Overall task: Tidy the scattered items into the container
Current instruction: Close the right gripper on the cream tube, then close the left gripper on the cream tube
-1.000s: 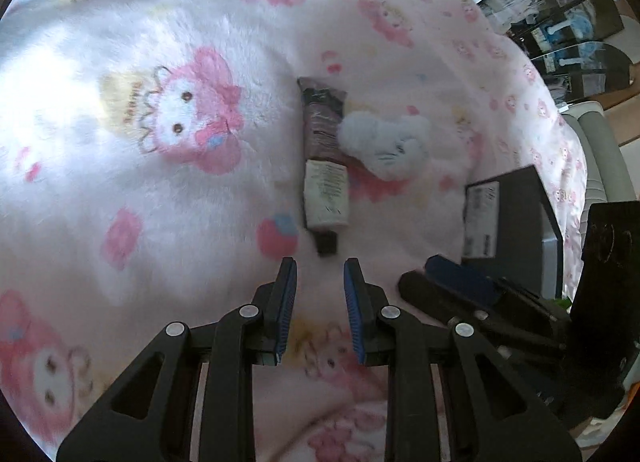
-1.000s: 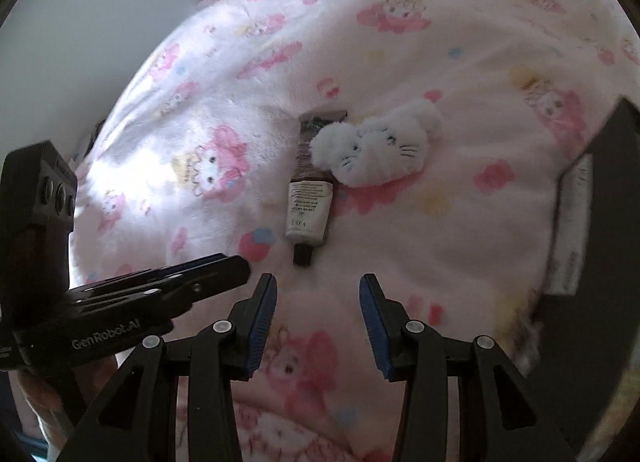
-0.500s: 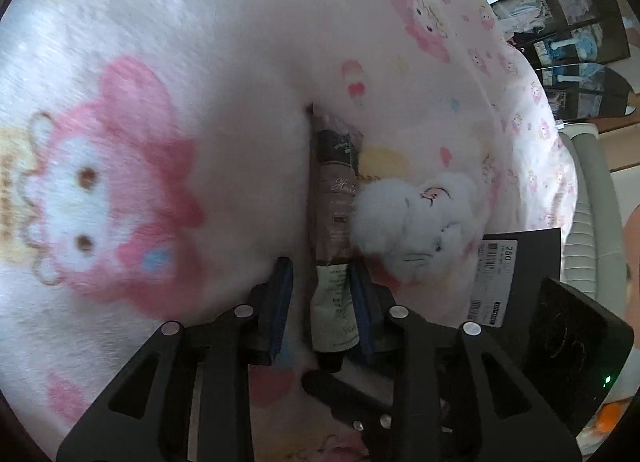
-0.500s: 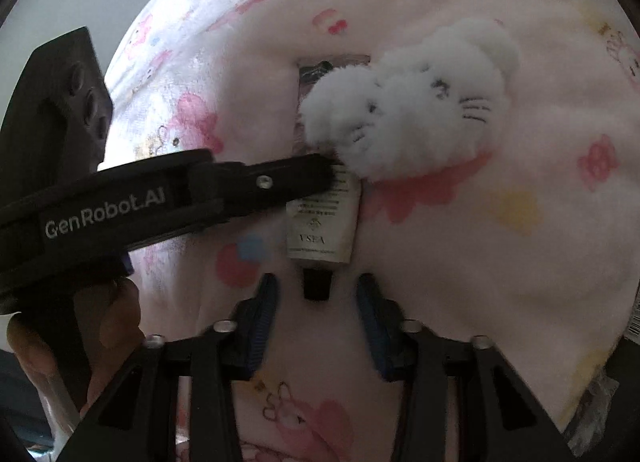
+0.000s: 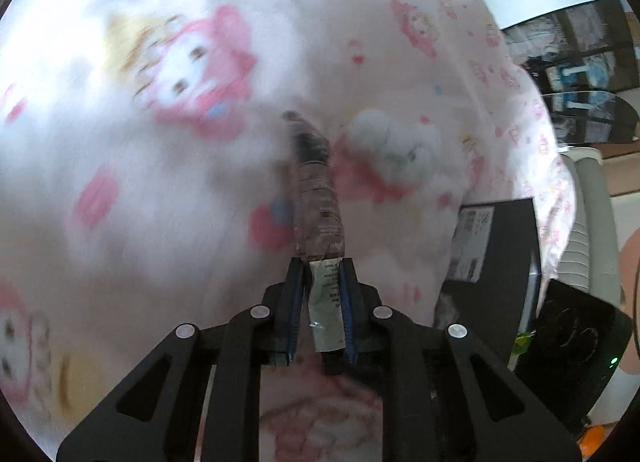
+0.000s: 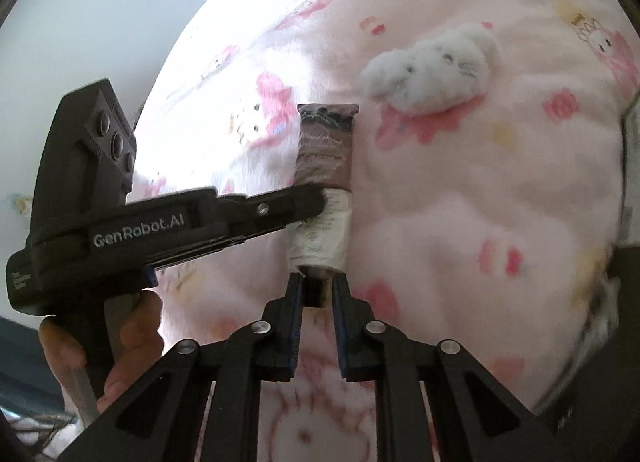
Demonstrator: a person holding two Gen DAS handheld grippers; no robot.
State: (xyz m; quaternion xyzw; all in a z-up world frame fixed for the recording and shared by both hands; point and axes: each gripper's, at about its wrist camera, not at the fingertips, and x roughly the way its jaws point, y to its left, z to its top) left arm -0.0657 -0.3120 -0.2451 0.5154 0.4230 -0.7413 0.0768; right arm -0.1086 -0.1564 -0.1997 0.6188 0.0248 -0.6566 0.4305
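A brown tube (image 5: 316, 197) with a white label and black cap is held at both ends of its lower half over the pink blanket (image 5: 160, 221). My left gripper (image 5: 323, 274) is closing, its pads pressing the white label. In the right wrist view it (image 6: 318, 197) reaches in from the left across the tube (image 6: 326, 149). My right gripper (image 6: 316, 294) is closing too, its blue pads on the black cap. A white plush cat (image 6: 432, 69) lies beside the tube's far end, apart from it. The black container (image 5: 496, 246) sits at the right.
The soft blanket with pink cartoon prints covers the whole surface and bulges in folds. A person's hand (image 6: 132, 322) grips the left gripper's handle. Shelves and a pale chair (image 5: 592, 197) stand beyond the blanket's right edge.
Both grippers have come in on the tube and narrowed onto it, the left on the label, the right on the cap. The tube now stands off from the plush cat.
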